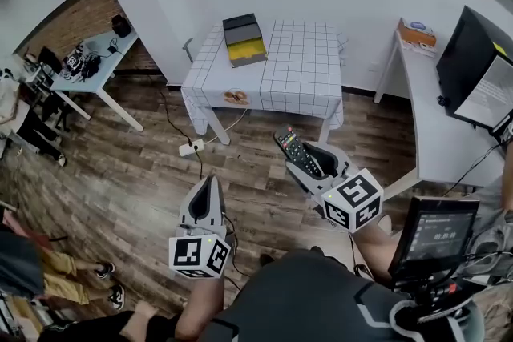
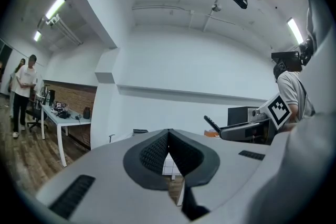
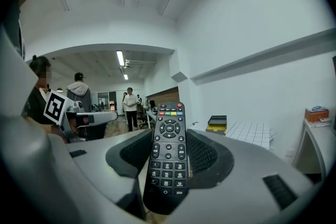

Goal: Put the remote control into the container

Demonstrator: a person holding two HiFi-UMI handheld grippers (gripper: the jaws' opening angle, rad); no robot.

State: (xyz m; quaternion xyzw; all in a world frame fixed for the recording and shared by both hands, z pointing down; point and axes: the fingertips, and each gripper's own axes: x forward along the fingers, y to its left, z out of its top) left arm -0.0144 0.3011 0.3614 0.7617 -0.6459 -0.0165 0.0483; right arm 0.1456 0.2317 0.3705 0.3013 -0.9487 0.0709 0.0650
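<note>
In the head view, the remote control (image 1: 295,151) is being gripped by the right gripper (image 1: 311,162), well apart from the container (image 1: 244,39) on the table (image 1: 300,76). It is judged that the transport step is in hand and that a forward reach is being called for next. In the left gripper view, the left gripper (image 2: 168,139) is being held closed on nothing. In the right gripper view, the remote control is being clamped lengthwise between both pads.

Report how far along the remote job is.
Done: the remote control is picked up, clamped between the right gripper's fingers. In hand: it is held over the floor, short of the table. Left: placing it in the container there. The left gripper is shut, empty.
</note>
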